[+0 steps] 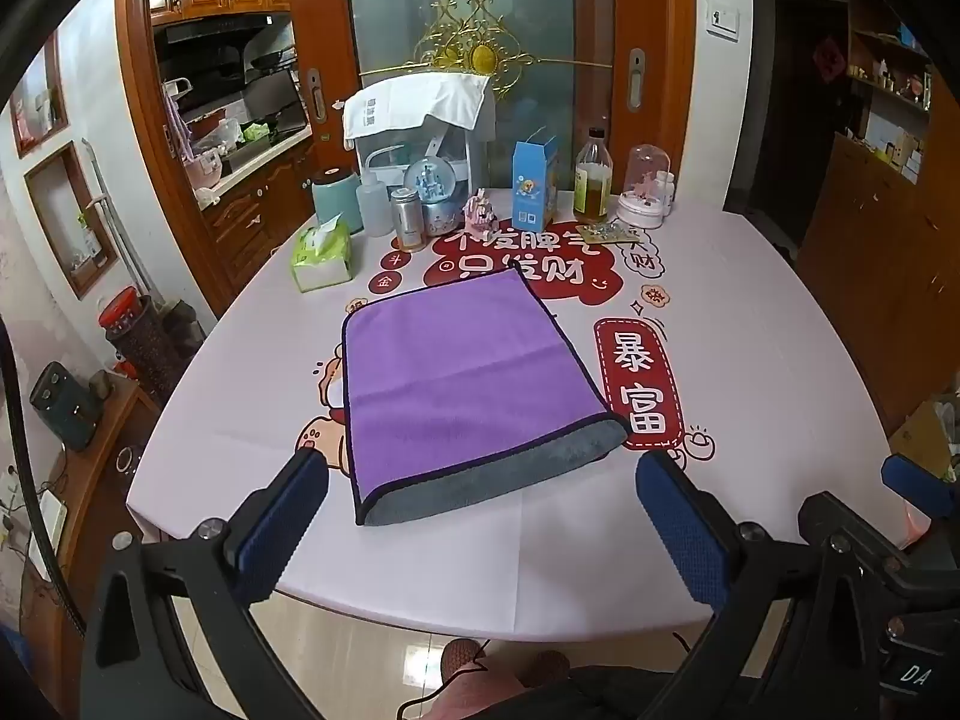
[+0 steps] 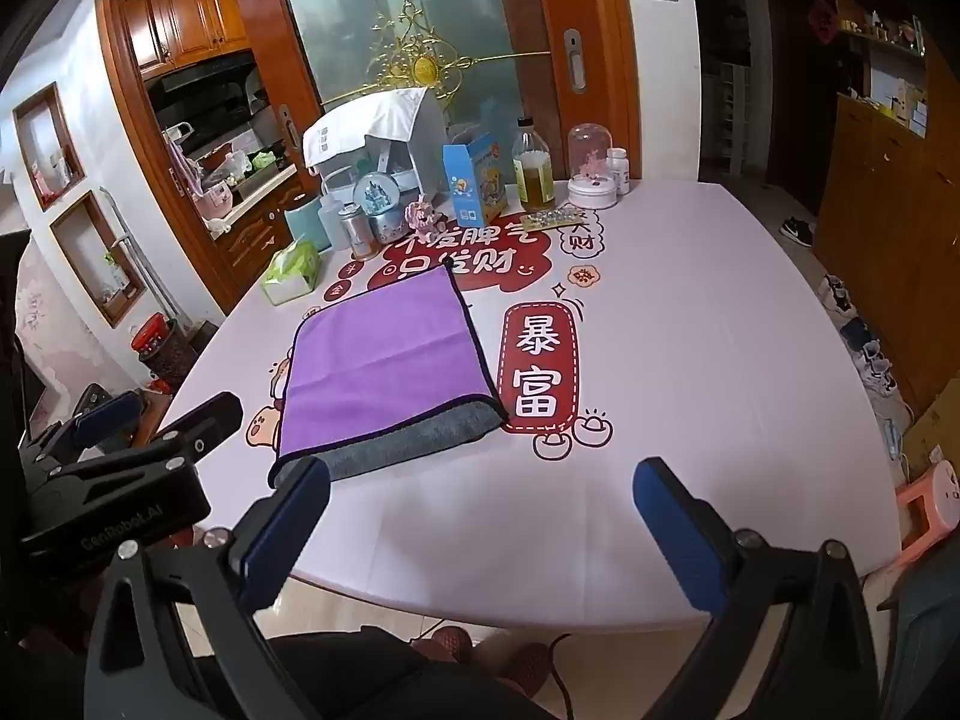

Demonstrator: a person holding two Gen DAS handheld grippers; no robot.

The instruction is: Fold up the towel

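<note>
A purple towel [image 1: 462, 384] with a dark hem lies flat on the pink table, folded over so a grey strip of its underside shows along the near edge. It also shows in the right wrist view [image 2: 384, 372]. My left gripper [image 1: 480, 516] is open and empty, held above the table's near edge just in front of the towel. My right gripper [image 2: 480, 516] is open and empty, to the right of the towel's near edge. The left gripper [image 2: 138, 414] shows at the left of the right wrist view.
The table [image 1: 750, 360] carries red printed characters. Along its far edge stand a green tissue pack [image 1: 321, 258], a teal canister [image 1: 336, 195], bottles, a snow globe, a blue carton [image 1: 534, 186], an oil bottle [image 1: 593, 180] and a glass dome [image 1: 645, 189]. A pink stool [image 2: 924, 504] stands at the right.
</note>
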